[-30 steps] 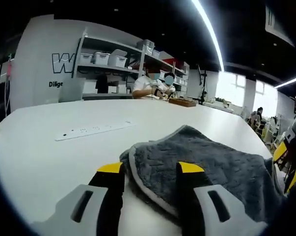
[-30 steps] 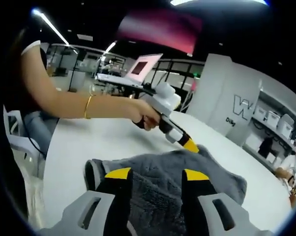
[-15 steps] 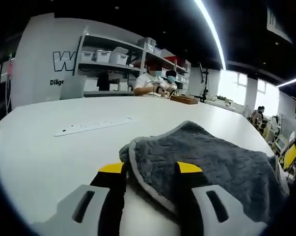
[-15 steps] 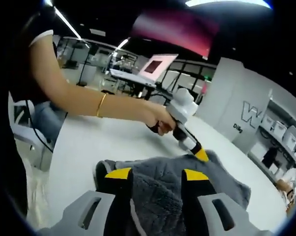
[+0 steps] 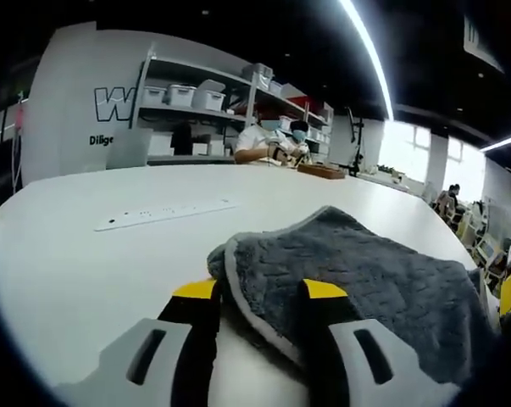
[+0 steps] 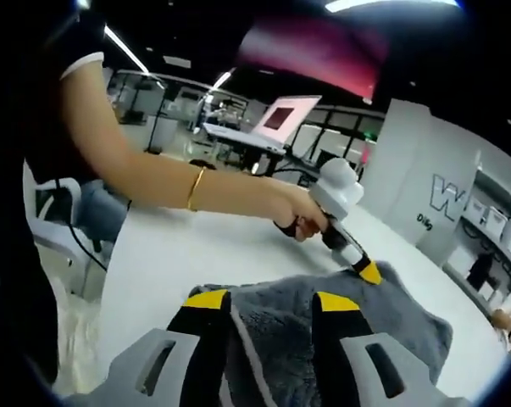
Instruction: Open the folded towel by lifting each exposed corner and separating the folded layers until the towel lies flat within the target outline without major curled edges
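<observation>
Since a second ago the right gripper (image 6: 261, 301) is closing in over the towel (image 6: 365, 326), whose folded edge is now passing under its tips, while the left gripper (image 5: 259, 290) is barely shifting, its tips sitting a touch nearer the rounded corner. That grey towel (image 5: 357, 280) is lying bunched and folded on the white table (image 5: 86, 271), nowhere near flat. In the left gripper view the fingers (image 5: 196, 290) are standing open, straddling the light-trimmed corner: one finger is over bare table just beside the hem, the other is resting against the pile, and nothing is being pinched. In the right gripper view the fingers (image 6: 206, 298) are also spread apart, with the towel's edge running between and beneath them; whether they are touching cloth I cannot tell. Across the towel, the left gripper (image 6: 369, 272) is pointing its yellow tip down at the far edge, held in the person's hand (image 6: 302, 225). So the two grippers are facing each other from opposite ends, and the fold's exposed corner is lying directly ahead of the left one, the nearer tool for lifting it, I judge.
</observation>
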